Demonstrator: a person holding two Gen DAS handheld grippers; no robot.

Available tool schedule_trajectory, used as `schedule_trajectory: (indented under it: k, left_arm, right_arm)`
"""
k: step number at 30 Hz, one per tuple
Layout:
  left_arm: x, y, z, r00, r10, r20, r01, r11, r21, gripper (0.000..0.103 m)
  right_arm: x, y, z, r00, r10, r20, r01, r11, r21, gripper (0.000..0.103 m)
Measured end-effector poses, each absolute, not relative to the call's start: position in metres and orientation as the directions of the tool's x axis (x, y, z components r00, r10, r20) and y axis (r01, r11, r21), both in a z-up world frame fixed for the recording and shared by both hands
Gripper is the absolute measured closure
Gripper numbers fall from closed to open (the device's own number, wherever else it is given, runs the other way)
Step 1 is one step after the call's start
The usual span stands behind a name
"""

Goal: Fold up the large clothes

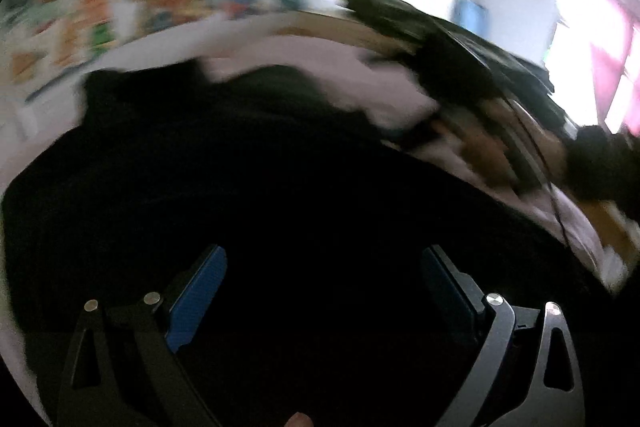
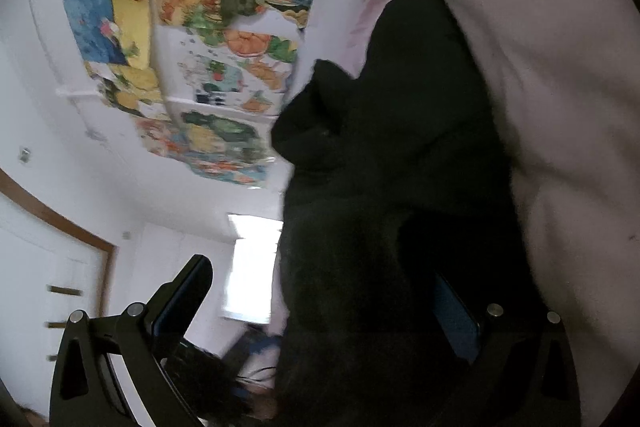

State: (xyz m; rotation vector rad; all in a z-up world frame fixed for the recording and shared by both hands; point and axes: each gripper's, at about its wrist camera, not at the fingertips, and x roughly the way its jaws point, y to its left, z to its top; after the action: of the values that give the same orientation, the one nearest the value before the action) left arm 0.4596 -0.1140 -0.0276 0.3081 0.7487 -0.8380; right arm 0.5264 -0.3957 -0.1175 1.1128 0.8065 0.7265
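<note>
A white wall hung with colourful illustrated posters (image 2: 224,39) backs the scene, and a pale pink bed sheet (image 2: 560,75) covers the bed on which the work lies. In the left wrist view, heavily blurred, one black garment (image 1: 240,167) spreads across the sheet and fills the space beneath and between the fingers (image 1: 200,287) of the left gripper (image 1: 324,267); the two blue-padded fingers stand well apart, with dark cloth visible between them but nothing pinched. Farther right in that view a dark blurred shape sits by a bright window with a pink curtain (image 1: 616,67). In the right wrist view the same single black garment (image 2: 400,147) hangs through the right gripper (image 2: 320,291), draped against its right finger, while the left finger stands clear of the cloth; these fingers are also spread. A white door with a brown frame (image 2: 60,227) shows at lower left.
</note>
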Motion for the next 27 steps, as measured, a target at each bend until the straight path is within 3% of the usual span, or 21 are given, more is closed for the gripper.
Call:
schedule_trajectory:
  k: [2, 4, 6, 7, 9, 16, 20, 23, 27]
  left_arm:
    - [0.476, -0.099, -0.022, 0.541, -0.478, -0.692, 0.655, 0.755, -0.01, 0.008]
    - [0.493, -0.082, -0.016, 0.64, -0.362, -0.678, 0.517, 0.855, 0.031, 0.008]
    - [0.504, -0.067, -0.011, 0.698, -0.277, -0.661, 0.416, 0.908, 0.058, 0.008]
    - [0.511, -0.056, -0.006, 0.732, -0.214, -0.646, 0.342, 0.936, 0.077, 0.008]
    - [0.52, -0.037, 0.0, 0.767, -0.14, -0.627, 0.251, 0.964, 0.091, 0.008]
    - [0.541, 0.01, 0.001, 0.793, 0.032, -0.609, 0.029, 0.995, 0.09, 0.008]
    - [0.554, 0.012, -0.022, 0.75, 0.142, -0.645, -0.023, 0.982, 0.189, 0.008]
    - [0.561, 0.012, -0.038, 0.732, 0.143, -0.666, -0.004, 0.979, 0.206, 0.008]
    - [0.564, 0.01, -0.047, 0.724, 0.139, -0.675, 0.01, 0.977, 0.213, 0.006]
  right_arm:
    - [0.526, -0.39, -0.116, 0.528, 0.794, -0.3, -0.089, 0.403, 0.911, 0.002]
    - [0.526, -0.384, -0.114, 0.539, 0.755, -0.374, -0.072, 0.483, 0.872, 0.022]
    - [0.526, -0.378, -0.108, 0.551, 0.701, -0.452, -0.06, 0.574, 0.817, 0.076]
    - [0.526, -0.374, -0.1, 0.563, 0.653, -0.506, -0.053, 0.64, 0.766, 0.085]
    - [0.526, -0.364, -0.081, 0.594, 0.594, -0.542, -0.106, 0.726, 0.679, 0.096]
    - [0.539, -0.355, -0.037, 0.712, 0.42, -0.563, -0.128, 0.865, 0.485, 0.096]
    - [0.551, -0.324, -0.066, 0.697, 0.216, -0.684, -0.113, 0.975, 0.193, 0.094]
    - [0.553, -0.303, -0.088, 0.701, 0.103, -0.706, -0.144, 0.99, 0.001, 0.089]
    - [0.554, -0.291, -0.1, 0.706, 0.042, -0.707, -0.157, 0.983, -0.098, 0.086]
